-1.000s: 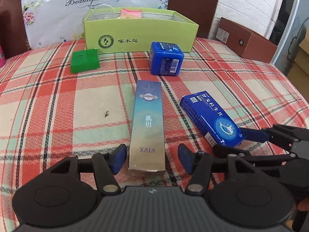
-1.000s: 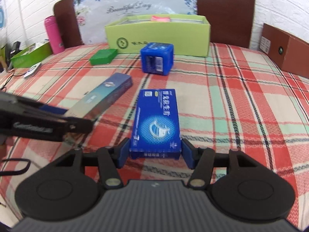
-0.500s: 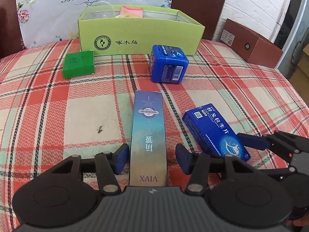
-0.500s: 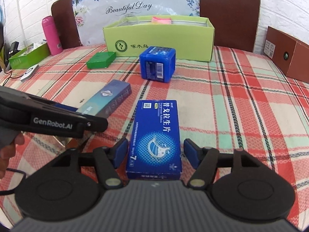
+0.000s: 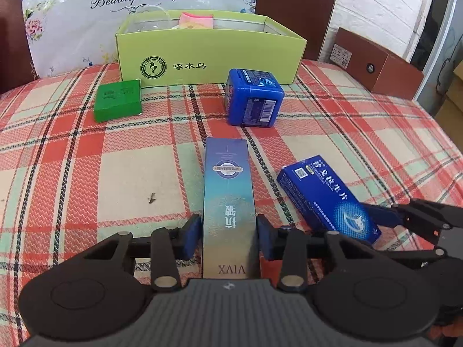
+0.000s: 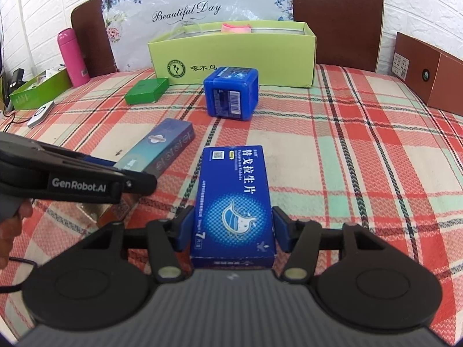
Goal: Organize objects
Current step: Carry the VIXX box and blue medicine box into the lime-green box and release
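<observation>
My left gripper [image 5: 228, 237] is shut on the near end of a long blue-teal VIVX box [image 5: 228, 190], its pads against both long sides. My right gripper [image 6: 231, 232] is shut on a blue medicine box [image 6: 233, 199]. Each gripped box also shows in the other view: the medicine box [image 5: 324, 196] at the right, the long box [image 6: 162, 150] at the left. A blue cube container [image 5: 253, 98] and a flat green box [image 5: 118, 99] lie in front of an open light-green box [image 5: 208, 57], which holds a pink item.
A plaid cloth [image 5: 72, 159] covers the table. A brown box [image 6: 428, 69] stands at the far right. A pink bottle [image 6: 72, 56] and a green tray [image 6: 37, 89] stand at the far left. A chair with a floral bag is behind the table.
Both grippers slid forward around their boxes and closed on them. The near ends of both boxes now sit between the pads.
</observation>
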`<state>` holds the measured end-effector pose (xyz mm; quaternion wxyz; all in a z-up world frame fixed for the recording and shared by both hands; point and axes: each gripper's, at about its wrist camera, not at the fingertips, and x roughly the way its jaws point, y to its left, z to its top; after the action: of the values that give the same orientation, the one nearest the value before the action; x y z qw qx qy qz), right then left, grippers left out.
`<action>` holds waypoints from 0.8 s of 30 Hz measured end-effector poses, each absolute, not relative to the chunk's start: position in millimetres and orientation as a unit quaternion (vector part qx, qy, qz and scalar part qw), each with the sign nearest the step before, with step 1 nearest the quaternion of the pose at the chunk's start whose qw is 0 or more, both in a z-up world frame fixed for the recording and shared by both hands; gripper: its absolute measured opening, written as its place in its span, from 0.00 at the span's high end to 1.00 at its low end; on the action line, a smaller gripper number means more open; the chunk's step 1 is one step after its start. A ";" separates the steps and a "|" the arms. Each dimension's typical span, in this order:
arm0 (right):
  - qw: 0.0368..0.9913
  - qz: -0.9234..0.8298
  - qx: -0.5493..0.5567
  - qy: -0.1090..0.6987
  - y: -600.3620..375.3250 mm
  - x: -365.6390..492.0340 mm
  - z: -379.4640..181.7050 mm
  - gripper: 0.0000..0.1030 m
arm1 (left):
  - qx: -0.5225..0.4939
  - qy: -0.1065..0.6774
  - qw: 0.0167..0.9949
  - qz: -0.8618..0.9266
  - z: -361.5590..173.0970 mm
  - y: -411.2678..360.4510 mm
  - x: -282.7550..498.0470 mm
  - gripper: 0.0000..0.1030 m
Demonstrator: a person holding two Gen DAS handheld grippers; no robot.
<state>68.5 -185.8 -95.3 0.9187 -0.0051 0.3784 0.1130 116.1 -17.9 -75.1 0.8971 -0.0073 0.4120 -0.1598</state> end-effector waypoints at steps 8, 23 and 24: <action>0.928 0.146 0.025 0.341 -194.1 64.6 -58.7 0.46 | -0.046 0.367 0.908 -0.197 -32.5 -8.5 109.5 0.61; 0.960 0.119 0.046 0.249 -222.3 157.2 15.5 0.46 | -0.085 0.253 0.947 -0.180 64.7 -24.0 193.7 0.60; 0.961 0.115 0.047 0.247 -222.4 168.2 17.5 0.46 | -0.085 0.249 0.949 -0.176 66.6 -28.2 203.3 0.60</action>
<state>168.2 -222.4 17.5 0.9610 0.0466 0.2472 0.1151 203.3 -28.2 66.6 0.9486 -0.0849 0.2492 -0.1757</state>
